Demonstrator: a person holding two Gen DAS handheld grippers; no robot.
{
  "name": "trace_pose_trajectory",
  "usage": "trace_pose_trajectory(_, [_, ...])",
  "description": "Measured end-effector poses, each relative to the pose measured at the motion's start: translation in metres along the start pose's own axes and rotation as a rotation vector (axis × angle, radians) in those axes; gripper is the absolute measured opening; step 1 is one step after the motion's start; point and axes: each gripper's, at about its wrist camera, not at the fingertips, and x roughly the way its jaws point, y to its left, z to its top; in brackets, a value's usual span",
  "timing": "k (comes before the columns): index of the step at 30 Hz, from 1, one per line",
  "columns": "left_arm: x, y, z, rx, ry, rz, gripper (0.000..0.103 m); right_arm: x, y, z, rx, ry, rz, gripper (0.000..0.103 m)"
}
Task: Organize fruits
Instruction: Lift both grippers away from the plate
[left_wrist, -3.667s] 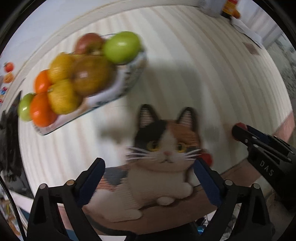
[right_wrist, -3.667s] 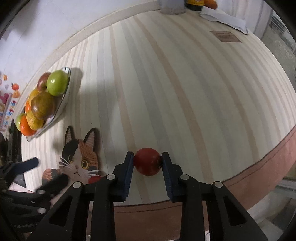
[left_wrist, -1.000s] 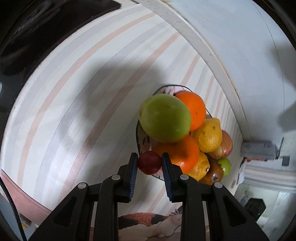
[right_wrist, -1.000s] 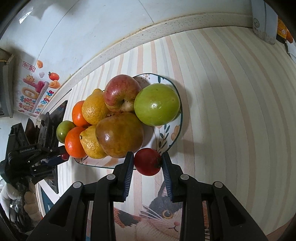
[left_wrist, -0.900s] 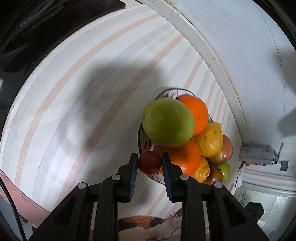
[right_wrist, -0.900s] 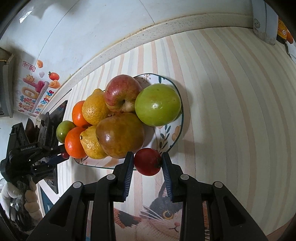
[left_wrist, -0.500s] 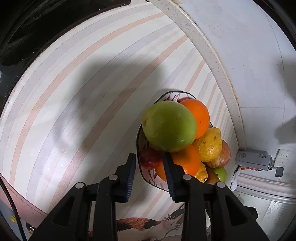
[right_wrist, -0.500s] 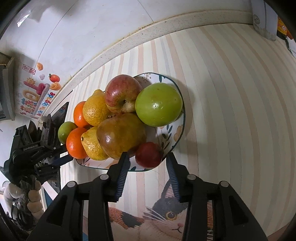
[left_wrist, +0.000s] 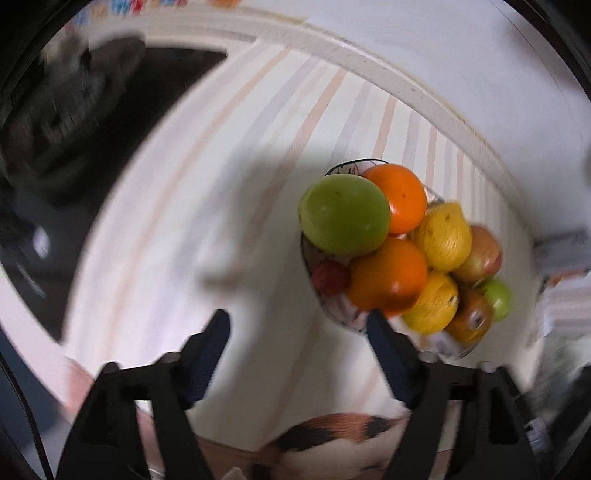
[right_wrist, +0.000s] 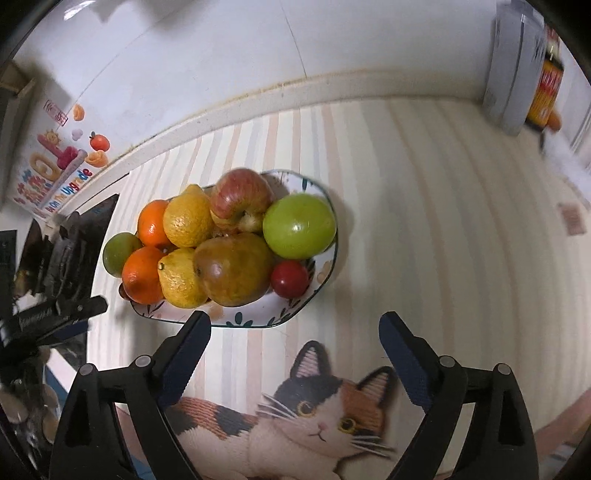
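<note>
Ahead of the right claw (right_wrist: 295, 325), on the striped counter (right_wrist: 424, 221): fruit plate (right_wrist: 325, 284), small red fruit (right_wrist: 290, 278) at its near rim beside a green apple (right_wrist: 299, 226). Right and left claw (left_wrist: 297, 326) jaws just opened wide, both empty; another small red fruit (left_wrist: 330, 277) rests on the plate's opposite edge.

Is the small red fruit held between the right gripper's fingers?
No: the small red fruit lies on the plate beside the green apple, clear of the open right gripper.
</note>
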Motion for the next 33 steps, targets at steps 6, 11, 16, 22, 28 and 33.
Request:
trace_pose_trajectory(6, [-0.033,-0.012,-0.028,0.138,-0.089,0.101,0.095,-0.043,0.022,-0.011,-0.038,-0.067,-0.072,0.099])
trace_pose_trajectory(11, [-0.07,-0.016,-0.05,0.185,-0.156,0.099,0.095,-0.086,0.041,-0.033,-0.048,-0.111,-0.081,0.099])
trace_pose_trajectory(16, [-0.117,-0.022,-0.079,0.239,-0.255,0.096,0.096,-0.133,0.056,-0.058,-0.046,-0.168,-0.087,0.099])
trace_pose_trajectory(22, [-0.177,-0.018,-0.119,0.282,-0.37,0.078,0.095,-0.194,0.073,-0.101,-0.049,-0.246,-0.108,0.099])
trace_pose_trajectory(28, [-0.225,-0.004,-0.165,0.308,-0.45,0.045,0.096,-0.254,0.091,-0.155,-0.055,-0.299,-0.12,0.099])
trace_pose_trajectory(33, [-0.256,0.013,-0.204,0.327,-0.497,0.016,0.096,-0.294,0.105,-0.2,-0.062,-0.339,-0.136,0.099])
